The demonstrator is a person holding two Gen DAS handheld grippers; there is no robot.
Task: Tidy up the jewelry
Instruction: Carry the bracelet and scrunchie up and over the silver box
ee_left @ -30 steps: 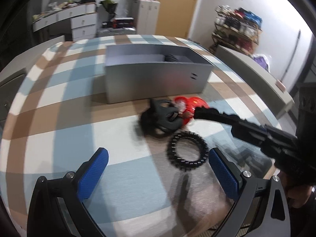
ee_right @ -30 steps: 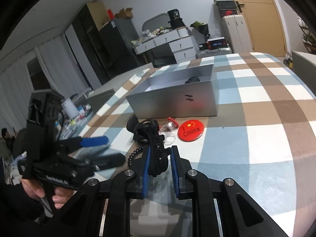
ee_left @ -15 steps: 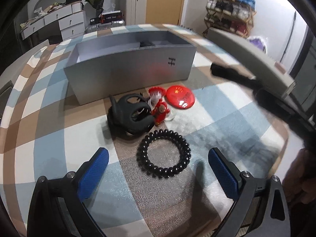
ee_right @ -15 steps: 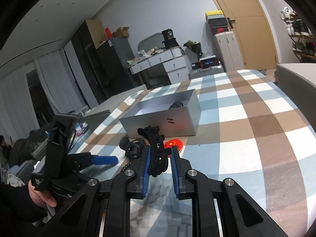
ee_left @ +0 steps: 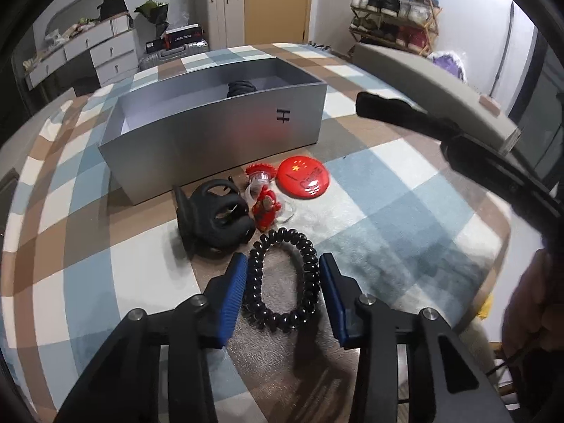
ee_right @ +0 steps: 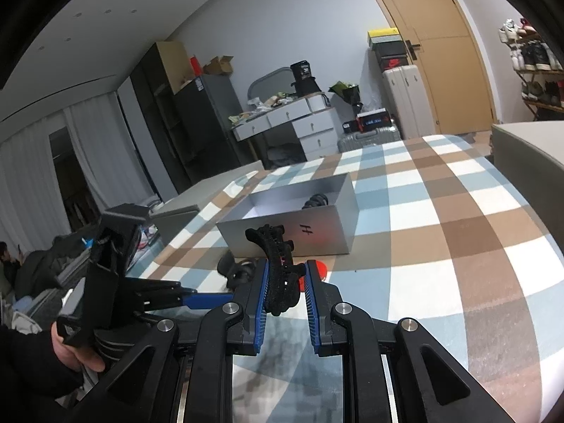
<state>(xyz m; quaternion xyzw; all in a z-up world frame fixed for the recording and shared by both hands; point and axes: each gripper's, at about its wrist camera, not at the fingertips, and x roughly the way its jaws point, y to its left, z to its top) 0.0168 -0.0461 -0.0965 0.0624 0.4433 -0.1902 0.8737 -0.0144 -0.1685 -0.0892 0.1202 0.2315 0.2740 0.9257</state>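
Observation:
My left gripper is shut on a black spiral hair tie lying on the plaid cloth, its blue pads pressing the ring's two sides. My right gripper is shut on a black hair clip and holds it in the air in front of the silver box. The silver box is open on top, with a dark item inside. A black claw clip, a small red charm and a red round badge lie in front of the box.
The table carries a plaid cloth. My right gripper's arm reaches across the upper right of the left wrist view. A grey bench stands at the right. Drawers and suitcases stand behind the table.
My left gripper has come down and closed from wide open onto the spiral hair tie. My right gripper has lifted higher with the black hair clip.

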